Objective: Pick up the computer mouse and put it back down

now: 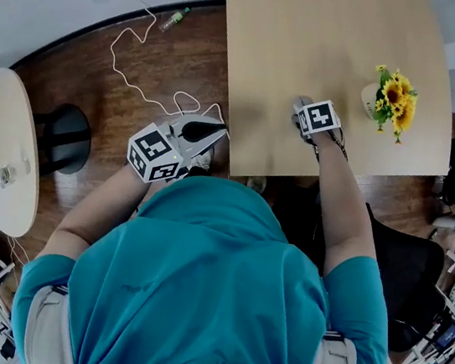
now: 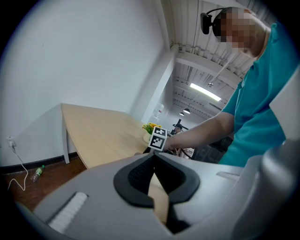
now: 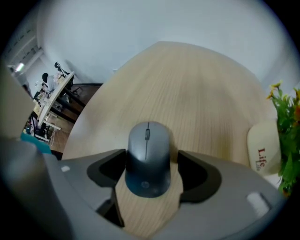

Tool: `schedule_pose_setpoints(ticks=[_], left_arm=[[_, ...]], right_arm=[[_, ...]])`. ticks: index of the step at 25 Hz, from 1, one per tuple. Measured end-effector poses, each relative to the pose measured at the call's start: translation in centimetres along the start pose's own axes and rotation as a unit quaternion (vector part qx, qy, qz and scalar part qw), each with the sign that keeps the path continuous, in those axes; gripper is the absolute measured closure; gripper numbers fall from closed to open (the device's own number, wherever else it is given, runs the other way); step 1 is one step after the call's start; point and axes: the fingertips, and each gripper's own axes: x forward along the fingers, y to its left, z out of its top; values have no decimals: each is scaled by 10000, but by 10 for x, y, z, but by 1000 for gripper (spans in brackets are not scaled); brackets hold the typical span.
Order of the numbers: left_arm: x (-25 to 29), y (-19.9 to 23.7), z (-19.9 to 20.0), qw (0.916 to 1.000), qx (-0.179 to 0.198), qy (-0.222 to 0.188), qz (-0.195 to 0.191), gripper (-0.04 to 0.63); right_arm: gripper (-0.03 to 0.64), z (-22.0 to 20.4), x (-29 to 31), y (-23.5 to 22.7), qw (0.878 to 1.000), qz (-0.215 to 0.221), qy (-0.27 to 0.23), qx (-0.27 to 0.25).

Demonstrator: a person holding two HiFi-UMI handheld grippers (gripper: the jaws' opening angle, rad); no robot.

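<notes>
A grey computer mouse (image 3: pixel 147 145) lies flat on the light wooden table (image 1: pixel 317 38), close to its near edge. My right gripper (image 3: pixel 151 165) points steeply down over it, jaws wide, one pad on each side of the mouse. A gap shows at the right pad, and the left pad sits close against the mouse's side. In the head view only a grey sliver of the mouse (image 1: pixel 300 104) shows past that gripper's marker cube (image 1: pixel 318 117). My left gripper (image 1: pixel 218 133) hovers off the table's left corner over the floor, tips together, holding nothing.
A white vase of sunflowers (image 1: pixel 392 100) stands on the table to the right of the mouse. A white cable (image 1: pixel 142 71) and a bottle (image 1: pixel 176 17) lie on the wooden floor at left. A round table (image 1: pixel 3 152) is at far left, and a black chair (image 1: pixel 401 271) is behind me.
</notes>
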Motion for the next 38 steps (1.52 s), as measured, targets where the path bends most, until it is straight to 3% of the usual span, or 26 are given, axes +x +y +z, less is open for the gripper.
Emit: schedule_pose_setpoints(ticks=[11, 16, 38], left_arm=[[-7, 1, -4, 9999, -74, -60, 47, 591], [-9, 0, -4, 9999, -74, -73, 67, 591], [-10, -10, 19, 9995, 92, -293, 52, 591]], right_arm=[[269, -1, 0, -2, 9999, -1, -113, 60], [325, 1, -2, -7, 9995, 9, -243, 197], [330, -1, -46, -6, 9938, 224, -1047, 297]])
